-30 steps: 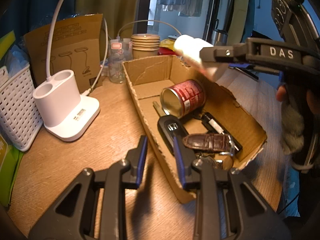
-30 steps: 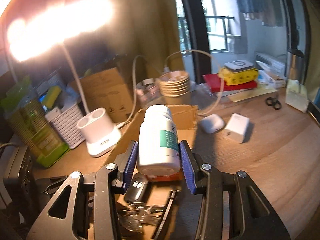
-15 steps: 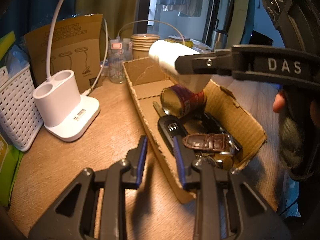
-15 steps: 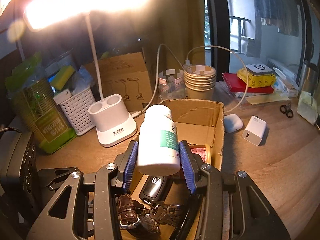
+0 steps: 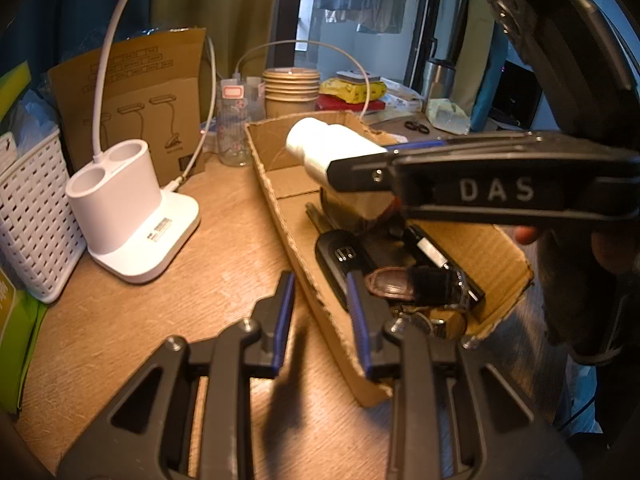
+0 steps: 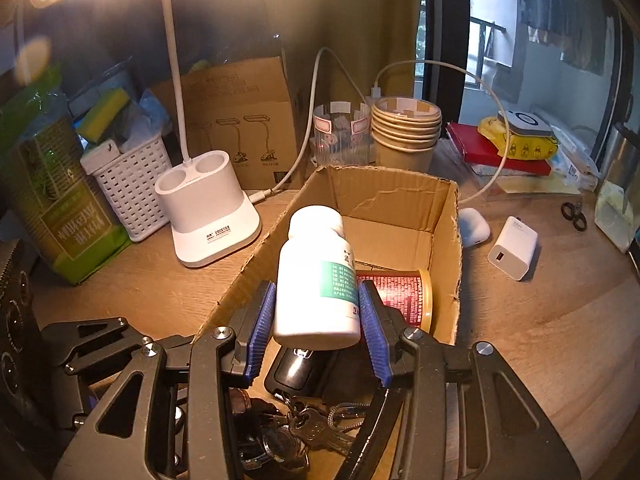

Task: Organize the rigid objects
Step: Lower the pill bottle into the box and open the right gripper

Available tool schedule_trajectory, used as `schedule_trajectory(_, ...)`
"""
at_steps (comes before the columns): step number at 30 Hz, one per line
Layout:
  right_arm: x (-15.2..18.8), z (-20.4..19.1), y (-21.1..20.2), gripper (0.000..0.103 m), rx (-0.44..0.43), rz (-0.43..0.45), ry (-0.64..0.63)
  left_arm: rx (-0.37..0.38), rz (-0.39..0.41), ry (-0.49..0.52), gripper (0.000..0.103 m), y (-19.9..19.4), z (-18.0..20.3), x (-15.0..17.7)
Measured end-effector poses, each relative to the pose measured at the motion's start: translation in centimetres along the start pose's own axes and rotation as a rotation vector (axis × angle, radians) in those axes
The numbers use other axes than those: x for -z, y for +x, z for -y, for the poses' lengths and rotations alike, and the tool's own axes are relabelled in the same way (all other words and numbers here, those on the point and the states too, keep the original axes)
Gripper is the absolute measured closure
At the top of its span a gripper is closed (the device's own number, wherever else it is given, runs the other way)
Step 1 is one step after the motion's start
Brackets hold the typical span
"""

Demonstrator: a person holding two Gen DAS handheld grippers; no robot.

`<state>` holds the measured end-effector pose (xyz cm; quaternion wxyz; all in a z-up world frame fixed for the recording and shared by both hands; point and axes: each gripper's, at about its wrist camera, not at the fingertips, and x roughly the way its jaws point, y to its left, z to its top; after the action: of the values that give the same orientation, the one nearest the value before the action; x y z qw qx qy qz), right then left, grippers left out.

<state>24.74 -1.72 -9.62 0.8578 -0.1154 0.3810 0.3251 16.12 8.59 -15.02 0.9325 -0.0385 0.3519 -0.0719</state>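
The desk carries a long open box, its length running away from both grippers; beside it stand a lamp base and a basket, and on its other side lie a charger and an earbud case. Inside the box, a red can lies on its side about midway, with a car key, a strap and a bunch of keys crowding the near end; the far end looks bare. The right gripper is clamped on a white bottle, blue pads pressed to both flanks; the bottle hangs over the box, above the can, its long axis following the fingers, cap pointing to the far wall. The bare floor lies ahead and below the cap, so the placing likely belongs to the right hand. The left gripper hovers at the near corner, straddling the near wall, jaws drawn close together and holding nothing.
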Motion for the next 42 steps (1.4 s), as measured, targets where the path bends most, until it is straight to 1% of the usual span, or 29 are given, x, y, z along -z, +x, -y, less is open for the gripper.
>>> schedule_trajectory(5, -0.1, -0.3, 0.3, 0.058, -0.006, -0.007, 0.002, -0.001, 0.000, 0.000, 0.075, 0.0, -0.1, 0.0)
schedule_trajectory(10, 0.5, -1.4, 1.2, 0.058, -0.025, -0.042, -0.034, -0.001, 0.000, 0.000, 0.075, 0.0, 0.0, 0.0)
schedule_trajectory(14, 0.8, -1.5, 1.7, 0.058, -0.021, -0.060, -0.041, 0.000, 0.000, 0.000, 0.075, 0.0, -0.1, 0.0)
schedule_trajectory(24, 0.8, -1.3, 1.8, 0.057, -0.031, -0.063, -0.029, 0.000, 0.000, -0.001, 0.075, 0.0, -0.2, 0.0)
schedule_trajectory(28, 0.9, -1.3, 1.5, 0.054, -0.035, -0.056, -0.025, 0.000, 0.000, -0.001, 0.075, 0.0, -0.1, 0.0)
schedule_trajectory(36, 1.0, -0.7, 0.3, 0.054, -0.037, -0.029, -0.012, 0.000, 0.000, -0.001, 0.075, 0.0, -0.1, 0.0)
schedule_trajectory(42, 0.8, 0.3, -1.1, 0.054, -0.019, 0.006, 0.007, -0.001, 0.000, -0.001, 0.075, 0.0, -0.1, 0.0)
